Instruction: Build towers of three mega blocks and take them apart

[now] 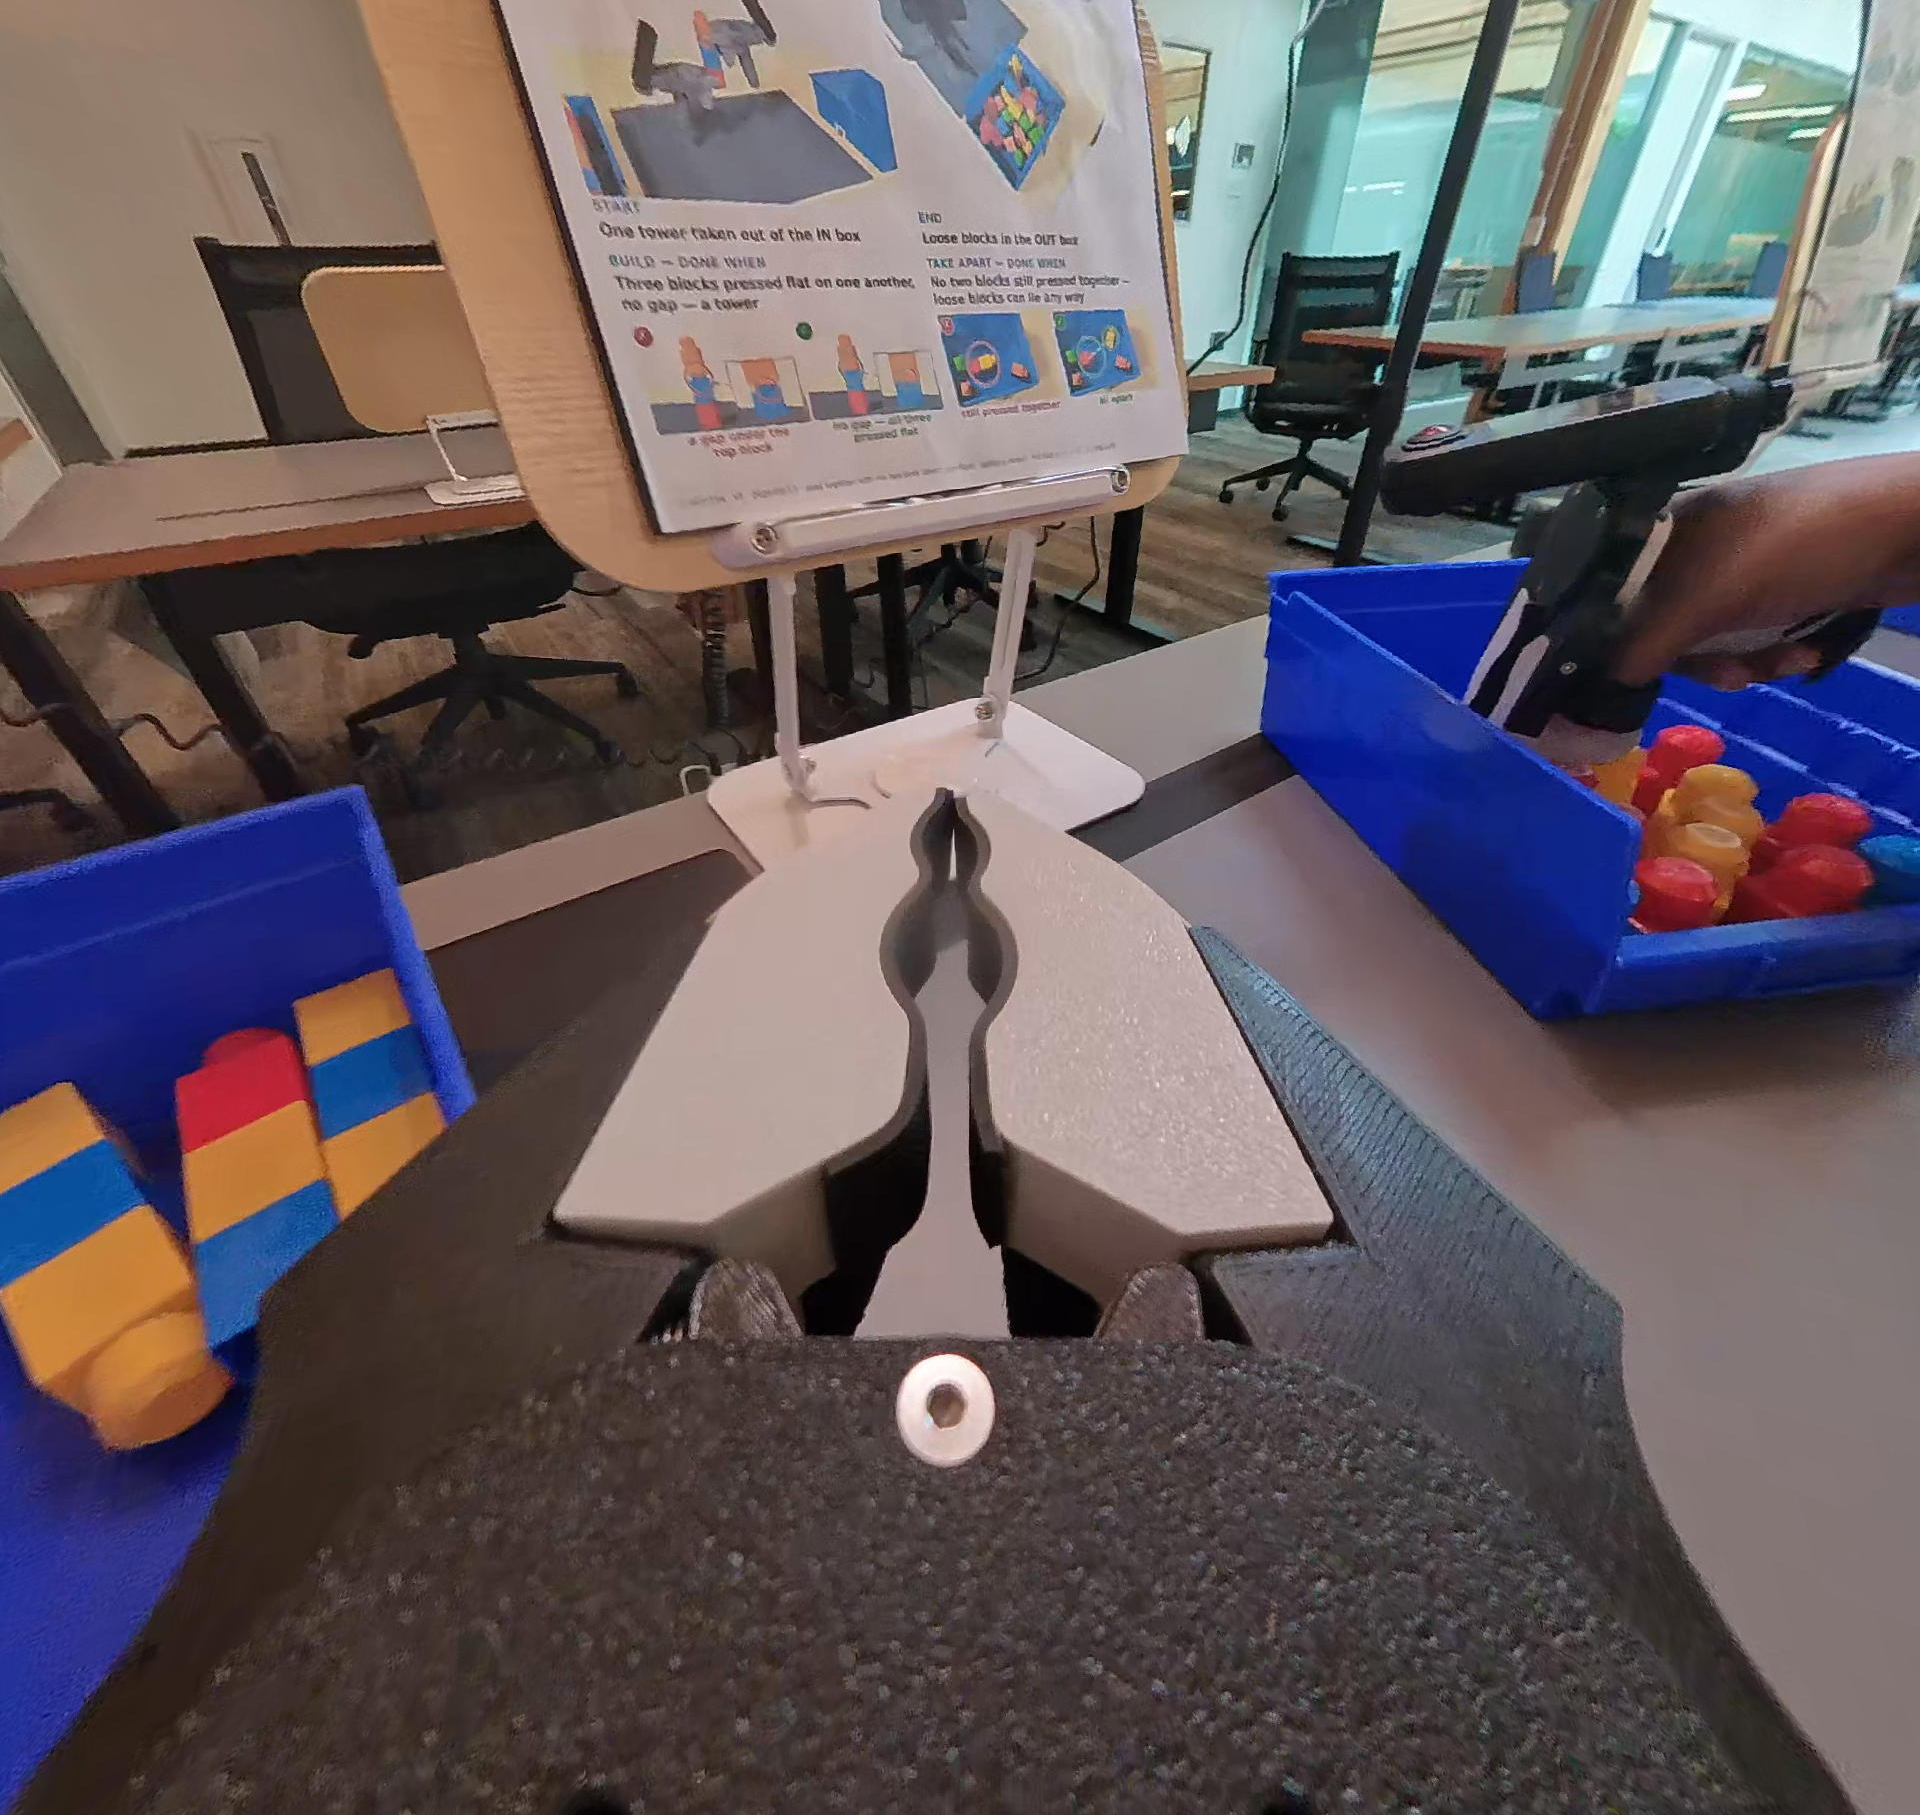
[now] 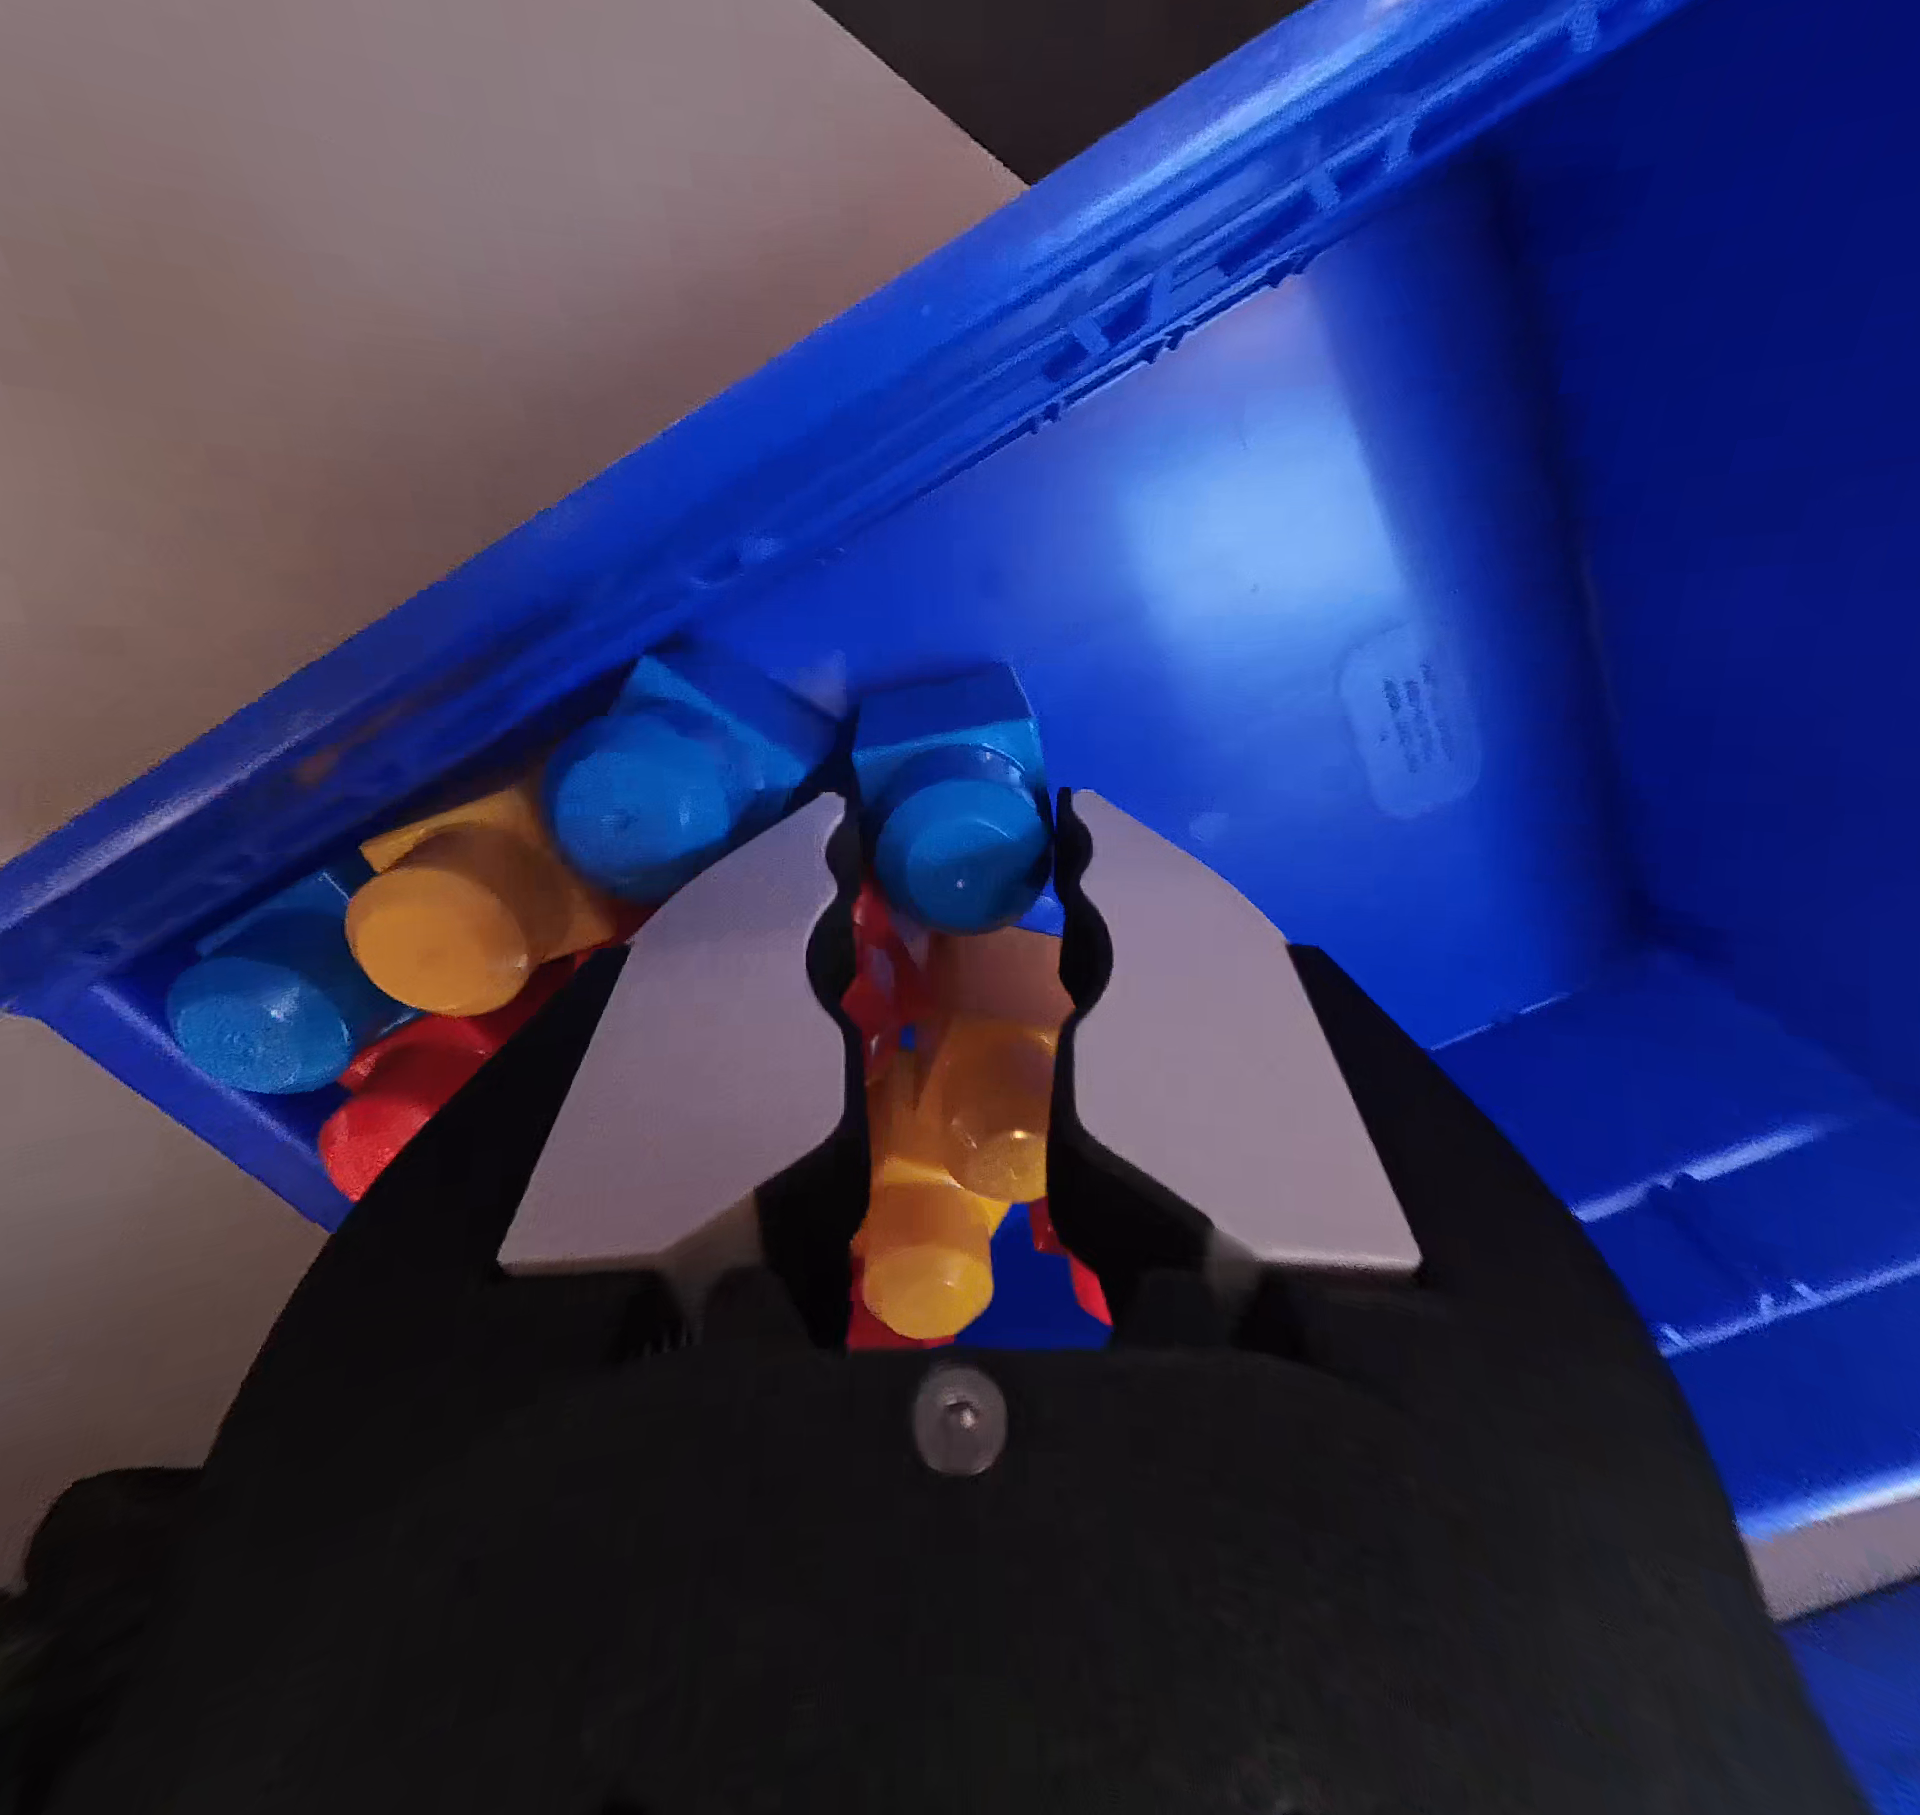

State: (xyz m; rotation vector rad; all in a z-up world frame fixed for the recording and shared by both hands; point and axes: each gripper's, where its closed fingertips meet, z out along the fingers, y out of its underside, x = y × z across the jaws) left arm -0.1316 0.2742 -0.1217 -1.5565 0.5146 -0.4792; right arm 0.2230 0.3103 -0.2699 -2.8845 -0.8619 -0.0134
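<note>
My left gripper is shut and empty, held over the table between two blue bins. The left bin holds three-block towers: a yellow-blue-yellow one, a red-yellow-blue one and another yellow-blue-yellow one. The right bin holds several loose red, yellow and blue blocks. My right gripper, held by a hand, reaches down into it. In the right wrist view the right gripper grips the stud of a blue block near the bin wall. Other blocks lie beside it.
A stand with an instruction sheet rises at the table's far edge, and its white base lies just beyond my left fingertips. A dark mat lies under the left gripper. Grey table runs between the bins. Office chairs and desks stand behind. Some 40 centimeters of space lies between my two pairs of fingers.
</note>
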